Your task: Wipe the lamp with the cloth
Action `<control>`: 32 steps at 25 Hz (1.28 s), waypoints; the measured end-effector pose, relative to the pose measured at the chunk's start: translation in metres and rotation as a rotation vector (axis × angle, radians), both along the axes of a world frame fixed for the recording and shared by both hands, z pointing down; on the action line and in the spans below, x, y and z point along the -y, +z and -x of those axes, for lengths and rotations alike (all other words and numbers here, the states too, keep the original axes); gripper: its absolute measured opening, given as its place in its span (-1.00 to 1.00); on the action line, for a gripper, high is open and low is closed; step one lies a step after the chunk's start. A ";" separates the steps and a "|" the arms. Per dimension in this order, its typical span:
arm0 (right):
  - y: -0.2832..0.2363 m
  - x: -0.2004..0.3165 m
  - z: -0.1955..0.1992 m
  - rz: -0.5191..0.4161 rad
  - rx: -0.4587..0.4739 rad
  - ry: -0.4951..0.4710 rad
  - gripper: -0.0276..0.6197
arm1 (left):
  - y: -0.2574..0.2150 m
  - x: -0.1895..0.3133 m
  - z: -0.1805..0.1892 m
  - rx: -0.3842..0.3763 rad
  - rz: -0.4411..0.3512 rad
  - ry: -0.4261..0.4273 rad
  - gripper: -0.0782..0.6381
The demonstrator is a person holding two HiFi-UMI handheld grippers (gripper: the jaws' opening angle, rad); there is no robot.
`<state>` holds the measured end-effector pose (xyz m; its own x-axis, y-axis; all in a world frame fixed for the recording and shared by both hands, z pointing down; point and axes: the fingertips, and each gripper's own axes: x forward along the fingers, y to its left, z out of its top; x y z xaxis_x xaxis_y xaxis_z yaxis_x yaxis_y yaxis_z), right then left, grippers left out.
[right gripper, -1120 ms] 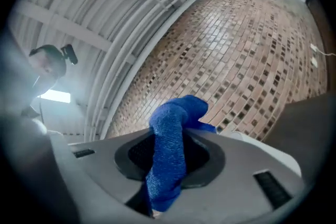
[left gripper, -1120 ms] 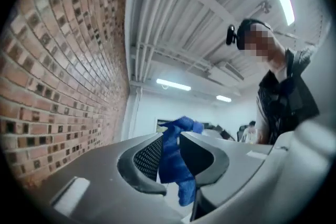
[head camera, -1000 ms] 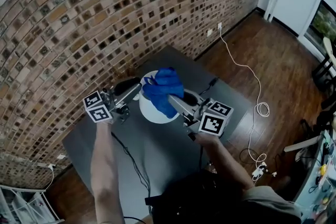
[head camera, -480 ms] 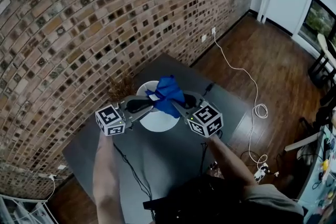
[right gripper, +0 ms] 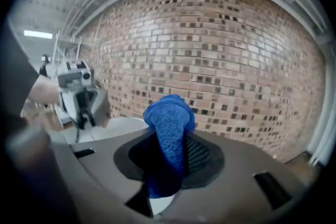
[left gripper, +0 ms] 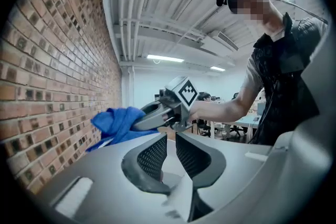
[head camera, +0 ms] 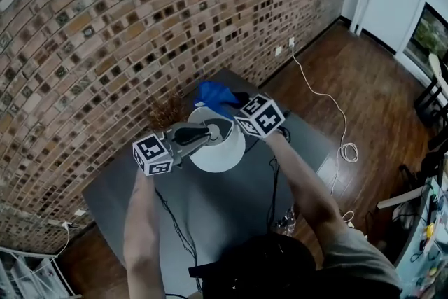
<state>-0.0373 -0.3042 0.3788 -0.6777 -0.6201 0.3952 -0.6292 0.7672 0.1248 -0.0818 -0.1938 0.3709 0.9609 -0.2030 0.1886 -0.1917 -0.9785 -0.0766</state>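
Note:
The lamp's white shade [head camera: 220, 154] stands mid-table below me. My left gripper [head camera: 212, 134] reaches onto the shade's top from the left. Its jaws have just been closing, and a white edge of the shade [left gripper: 178, 191] shows in the narrow gap between them [left gripper: 170, 152]. My right gripper [head camera: 229, 101] is shut on the blue cloth [head camera: 212, 94] at the shade's far side, near the brick wall. The cloth [right gripper: 169, 118] bulges out of its jaws [right gripper: 176, 152], with the shade [right gripper: 118, 126] just beyond. The left gripper view shows the cloth [left gripper: 118, 123] too.
The grey table [head camera: 140, 199] stands against a brick wall [head camera: 105, 24]. A dried plant [head camera: 166, 112] sits left of the lamp at the wall. A black cable [head camera: 178, 220] runs over the table towards me. A white cable [head camera: 336, 115] lies on the wooden floor at the right.
The left gripper came in from the lamp's left onto the shade's top and has held there. The right gripper carried the cloth from over the shade to its far side, rolling as it went.

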 end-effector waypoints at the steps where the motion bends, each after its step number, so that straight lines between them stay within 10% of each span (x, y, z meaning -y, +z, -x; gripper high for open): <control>1: -0.009 -0.015 -0.012 0.048 0.107 0.002 -0.58 | 0.000 0.000 -0.002 0.004 0.005 0.002 -0.67; 6: -0.049 -0.129 -0.054 0.130 0.704 0.025 -0.59 | -0.010 0.010 0.004 -0.079 0.102 0.020 -0.67; 10: 0.041 -0.205 0.052 0.506 0.912 -0.065 -0.59 | -0.006 0.008 0.007 -0.029 0.143 0.063 -0.67; 13: 0.056 -0.198 0.131 0.574 1.010 -0.074 -0.59 | -0.001 0.006 0.008 0.037 0.184 0.091 -0.67; 20: 0.071 -0.123 0.140 0.626 1.497 0.312 -0.59 | 0.019 0.010 0.009 0.249 0.114 0.077 -0.71; 23: 0.111 -0.126 0.139 0.695 1.452 0.435 -0.59 | 0.015 0.007 0.000 0.214 0.086 0.077 -0.71; 27: 0.193 -0.149 0.129 0.742 1.137 0.509 -0.59 | 0.018 0.008 0.002 0.226 0.045 0.050 -0.70; 32: 0.168 -0.204 0.103 0.615 0.880 0.300 -0.59 | 0.013 0.009 0.006 0.165 0.053 0.021 -0.71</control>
<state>-0.1407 -0.1006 0.5472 -0.7281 -0.6695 0.1471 -0.4819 0.3472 -0.8045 -0.0883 -0.2030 0.3838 0.9201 -0.1683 0.3537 -0.1599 -0.9857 -0.0531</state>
